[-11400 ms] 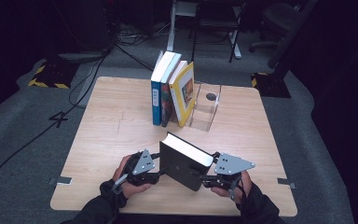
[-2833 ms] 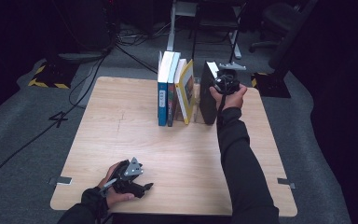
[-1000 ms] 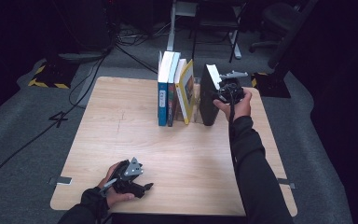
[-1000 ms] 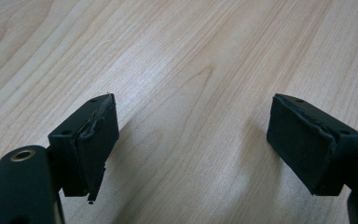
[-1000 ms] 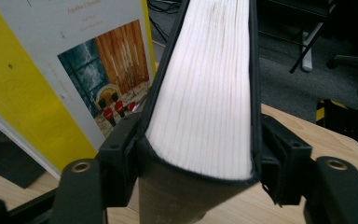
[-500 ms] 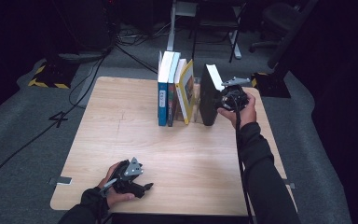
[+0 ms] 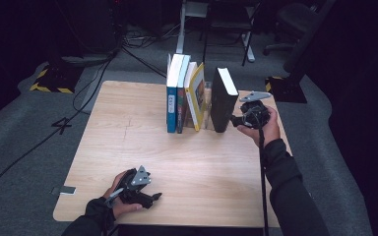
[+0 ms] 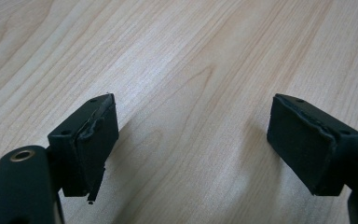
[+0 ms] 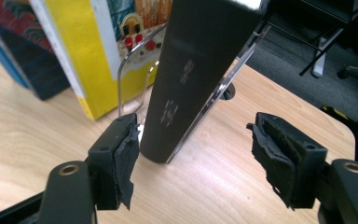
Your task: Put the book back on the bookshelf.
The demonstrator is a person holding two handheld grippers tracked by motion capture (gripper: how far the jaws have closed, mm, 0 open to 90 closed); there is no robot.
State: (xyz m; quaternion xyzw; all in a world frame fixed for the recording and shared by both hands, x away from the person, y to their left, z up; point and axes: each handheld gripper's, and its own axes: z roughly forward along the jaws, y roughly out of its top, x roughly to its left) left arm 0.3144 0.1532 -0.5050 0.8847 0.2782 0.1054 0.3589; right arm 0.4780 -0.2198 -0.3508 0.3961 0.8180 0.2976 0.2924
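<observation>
Tabletop (image 7: 187,162): pale wood, with a row of upright books at its far side.
Black book (image 7: 222,101): stands upright at the right end of that row, just right of the yellow book (image 7: 197,96).
Right hand-held gripper (image 7: 235,119): just right of the black book, released; its jaws have just been opening, apart from the cover.
Left hand-held gripper (image 7: 153,197): at the near left edge, jaws spread over bare wood.
</observation>
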